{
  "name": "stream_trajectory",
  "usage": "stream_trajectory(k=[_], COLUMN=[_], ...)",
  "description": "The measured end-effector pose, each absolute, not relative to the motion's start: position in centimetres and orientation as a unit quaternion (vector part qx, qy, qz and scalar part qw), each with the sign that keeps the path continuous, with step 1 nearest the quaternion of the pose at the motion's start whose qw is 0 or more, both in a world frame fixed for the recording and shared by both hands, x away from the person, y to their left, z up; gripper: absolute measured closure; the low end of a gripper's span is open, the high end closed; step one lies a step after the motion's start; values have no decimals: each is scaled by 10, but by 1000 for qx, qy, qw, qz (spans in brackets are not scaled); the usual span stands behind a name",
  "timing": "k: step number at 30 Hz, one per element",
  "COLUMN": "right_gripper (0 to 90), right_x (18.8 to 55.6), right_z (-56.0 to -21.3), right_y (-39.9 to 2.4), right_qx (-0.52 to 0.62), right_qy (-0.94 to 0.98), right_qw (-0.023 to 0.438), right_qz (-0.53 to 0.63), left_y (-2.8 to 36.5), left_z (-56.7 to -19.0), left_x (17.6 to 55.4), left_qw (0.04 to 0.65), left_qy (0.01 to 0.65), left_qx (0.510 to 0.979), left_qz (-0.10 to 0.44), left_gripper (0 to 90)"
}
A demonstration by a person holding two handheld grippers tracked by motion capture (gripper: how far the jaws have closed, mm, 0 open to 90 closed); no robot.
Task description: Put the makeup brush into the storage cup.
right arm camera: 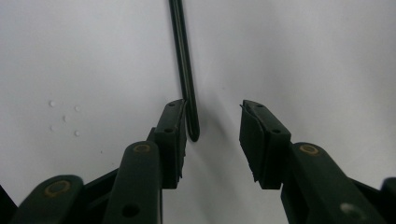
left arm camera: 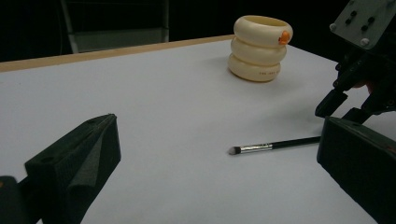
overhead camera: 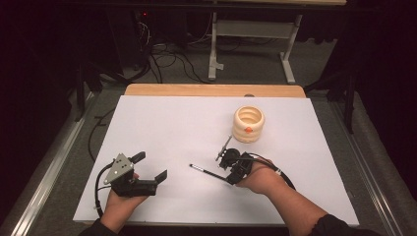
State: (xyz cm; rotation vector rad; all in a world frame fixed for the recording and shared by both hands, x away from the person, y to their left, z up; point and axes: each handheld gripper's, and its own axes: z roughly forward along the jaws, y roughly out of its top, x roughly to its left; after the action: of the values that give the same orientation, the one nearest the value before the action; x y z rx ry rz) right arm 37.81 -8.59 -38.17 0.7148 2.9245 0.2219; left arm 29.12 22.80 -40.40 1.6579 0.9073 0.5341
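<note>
A thin black makeup brush (overhead camera: 206,171) (left arm camera: 275,145) lies flat on the white sheet (overhead camera: 172,123), with its pale tip pointing left in the high view. My right gripper (overhead camera: 229,172) (right arm camera: 212,109) points down over the handle's end. The brush handle (right arm camera: 183,60) lies between the jaws, right against the left pad, with a clear gap to the right pad. The left gripper view also catches the right gripper (left arm camera: 343,109) at the far end of the brush. My left gripper (overhead camera: 151,166) (left arm camera: 217,130) rests at the sheet's near left, open wide and empty, facing the brush.
A cream holder of three stacked rings with an orange spot (overhead camera: 248,124) (left arm camera: 259,46) stands upright behind the right gripper. A wooden table edge (overhead camera: 211,90) runs along the far side of the sheet. Grey floor, cables and a white frame lie beyond.
</note>
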Motion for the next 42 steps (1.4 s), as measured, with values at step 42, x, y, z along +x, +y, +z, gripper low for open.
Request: stream_trajectory(k=[42], right_gripper=[808], right_x=[390], right_z=[-397], right_y=[-47], right_qx=[196], right_qy=[978], right_qw=[43], right_qz=[52], left_y=[229], left_z=[-403], left_x=[289], left_qw=[556], left_qy=[384], left_qx=[701], left_qz=[227], left_gripper=[2])
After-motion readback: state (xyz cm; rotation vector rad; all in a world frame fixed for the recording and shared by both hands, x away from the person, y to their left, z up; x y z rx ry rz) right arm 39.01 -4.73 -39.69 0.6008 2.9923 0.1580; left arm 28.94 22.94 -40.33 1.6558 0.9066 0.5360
